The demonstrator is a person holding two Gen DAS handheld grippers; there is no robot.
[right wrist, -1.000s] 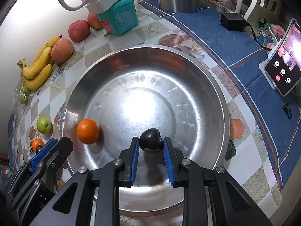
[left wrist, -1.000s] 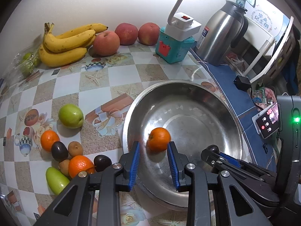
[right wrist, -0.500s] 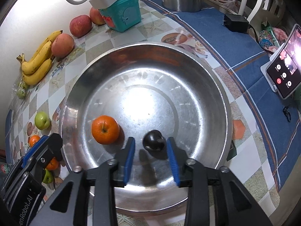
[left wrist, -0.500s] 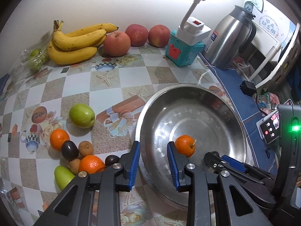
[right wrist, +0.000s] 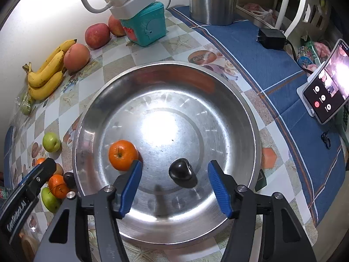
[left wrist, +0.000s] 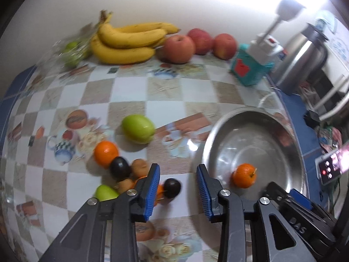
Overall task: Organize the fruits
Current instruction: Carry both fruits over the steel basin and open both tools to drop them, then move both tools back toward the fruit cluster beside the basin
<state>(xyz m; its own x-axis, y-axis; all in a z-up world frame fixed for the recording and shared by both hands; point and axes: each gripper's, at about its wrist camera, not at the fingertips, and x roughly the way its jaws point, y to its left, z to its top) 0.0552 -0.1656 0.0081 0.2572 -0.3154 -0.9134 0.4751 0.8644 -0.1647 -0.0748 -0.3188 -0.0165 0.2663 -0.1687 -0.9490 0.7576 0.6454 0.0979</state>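
Note:
A steel bowl holds an orange and a dark plum. My right gripper is open wide above the bowl's near side, empty, with the plum lying between its fingers. My left gripper is open and empty over the table left of the bowl, near a cluster of small fruit: a dark plum, an orange, another plum, kiwis and a green fruit. A green apple lies beyond them.
Bananas and three red apples line the back wall, with bagged green fruit at the left. A teal box with a white lamp base, a steel kettle and a phone on a stand stand at the right.
My right gripper opened and let go of the plum, which now lies in the bowl. My left gripper swung left from the bowl and its orange toward the fruit cluster.

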